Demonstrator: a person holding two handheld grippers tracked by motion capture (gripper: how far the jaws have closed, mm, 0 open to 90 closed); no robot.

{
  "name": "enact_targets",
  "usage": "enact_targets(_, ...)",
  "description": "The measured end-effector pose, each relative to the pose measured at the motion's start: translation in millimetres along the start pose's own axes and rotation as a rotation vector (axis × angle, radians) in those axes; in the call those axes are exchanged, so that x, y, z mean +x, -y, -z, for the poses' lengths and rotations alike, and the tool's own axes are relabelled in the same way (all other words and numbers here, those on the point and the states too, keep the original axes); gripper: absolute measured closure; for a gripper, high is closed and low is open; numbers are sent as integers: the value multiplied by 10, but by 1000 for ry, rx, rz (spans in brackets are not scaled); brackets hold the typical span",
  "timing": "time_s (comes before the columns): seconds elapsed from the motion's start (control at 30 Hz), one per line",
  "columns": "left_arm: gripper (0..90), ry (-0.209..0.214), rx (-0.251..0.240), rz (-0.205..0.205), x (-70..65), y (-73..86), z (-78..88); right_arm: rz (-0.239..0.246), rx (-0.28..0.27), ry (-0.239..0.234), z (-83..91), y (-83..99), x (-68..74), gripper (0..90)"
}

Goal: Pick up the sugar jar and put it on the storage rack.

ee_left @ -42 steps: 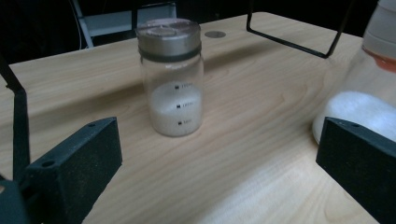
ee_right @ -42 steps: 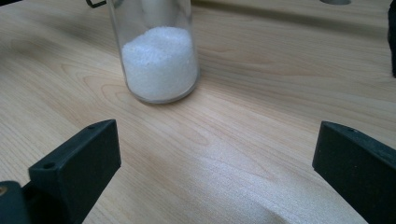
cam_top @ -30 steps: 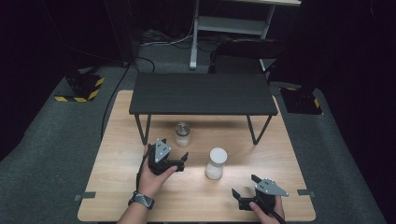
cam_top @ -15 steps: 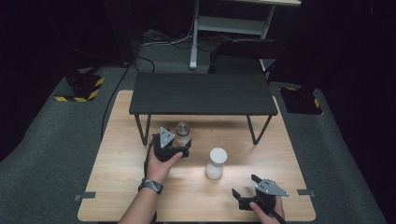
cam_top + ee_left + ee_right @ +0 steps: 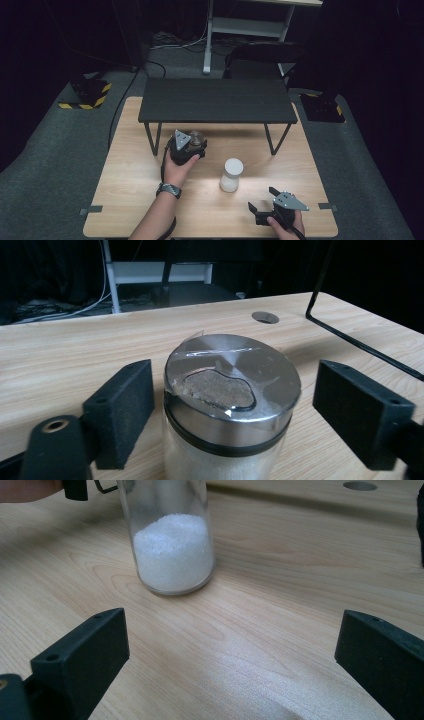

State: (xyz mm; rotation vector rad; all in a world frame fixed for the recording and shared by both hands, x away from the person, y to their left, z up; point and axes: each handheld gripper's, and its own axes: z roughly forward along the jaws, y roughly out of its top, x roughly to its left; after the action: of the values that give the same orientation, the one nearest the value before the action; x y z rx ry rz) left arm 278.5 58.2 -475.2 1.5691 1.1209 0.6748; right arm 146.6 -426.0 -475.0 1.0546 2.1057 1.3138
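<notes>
Steel-lidded jar (image 5: 231,405): frame centre, between left gripper (image 5: 240,410) jaws, just closing, gaps both sides.
Right gripper (image 5: 230,665): jaws wide apart, bare worktop (image 5: 280,605) ahead.

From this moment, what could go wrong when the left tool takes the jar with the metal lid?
1. The left tool has just been closing around the steel-lidded jar, but gaps remain on both sides. If the person lifts now, the jar may slip.
2. The jar sits nearer one jaw, so that jaw may touch first and push or tip the jar.
3. The black shelf's leg stands close beside it, so a wide swing may hit it.
</notes>
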Motion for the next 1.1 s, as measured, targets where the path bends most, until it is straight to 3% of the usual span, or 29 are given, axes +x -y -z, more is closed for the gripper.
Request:
enact_targets(0.2, 311, -37, -22, 1, -61, 88, 1, 4, 2, -3, -2, -4, 0, 5)
enact_targets(0.33, 318, -49, -20, -16, -85, 82, 6, 7, 1, 0, -1, -2, 8, 5)
enact_targets(0.37, 324, -45, -20, -42, -91, 69, 14, 8, 2, 0, -1, -3, 9, 6)
enact_targets(0.43, 337, -48, -25, -54, -108, 68, 17, 7, 3, 0, -2, -5, 9, 5)
enact_targets(0.73, 345, -47, -28, -33, -91, 78, 66, 7, 0, -4, 0, 0, -1, 5)
enact_targets(1.0, 345, -36, -36, -42, -81, 84, 177, 10, 3, -6, -3, -6, -1, 5)
enact_targets(1.1, 345, -38, -34, -68, -94, 97, 272, 7, 4, -4, -3, -7, 1, 5)
